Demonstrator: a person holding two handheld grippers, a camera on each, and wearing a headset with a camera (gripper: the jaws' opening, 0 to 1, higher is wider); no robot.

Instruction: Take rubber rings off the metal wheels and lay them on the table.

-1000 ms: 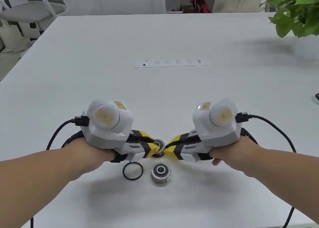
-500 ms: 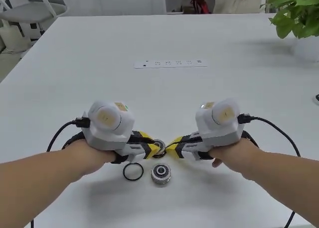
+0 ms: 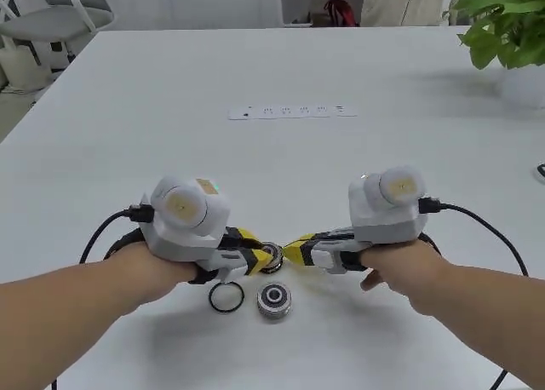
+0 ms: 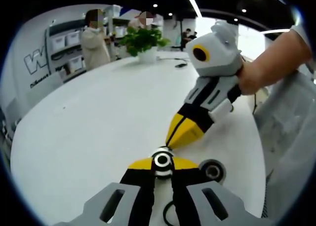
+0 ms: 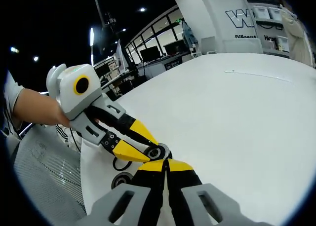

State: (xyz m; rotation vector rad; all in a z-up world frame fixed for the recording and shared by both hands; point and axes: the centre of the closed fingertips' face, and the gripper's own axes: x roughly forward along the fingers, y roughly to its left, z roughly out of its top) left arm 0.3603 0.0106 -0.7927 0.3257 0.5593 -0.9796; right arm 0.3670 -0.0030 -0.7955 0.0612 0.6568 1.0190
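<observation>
The right gripper [image 3: 292,251], jaws pressed together, has drawn back toward frame right from the metal wheel [image 3: 272,255], which the left gripper [image 3: 262,256] clamps at centre. Whether it pinches that wheel's rubber ring cannot be told. Lower centre, 1 freed ring [image 3: 226,296] and a 2nd wheel [image 3: 274,297] lie unmoved on the table [image 3: 281,169].

At lower centre the left gripper [image 3: 261,258] grips a metal wheel [image 3: 272,255], with the right gripper [image 3: 290,252] pointing at it, tips together. Just below, a rubber ring [image 3: 226,295] and a second wheel [image 3: 273,297] lie on the table [image 3: 170,109].
</observation>
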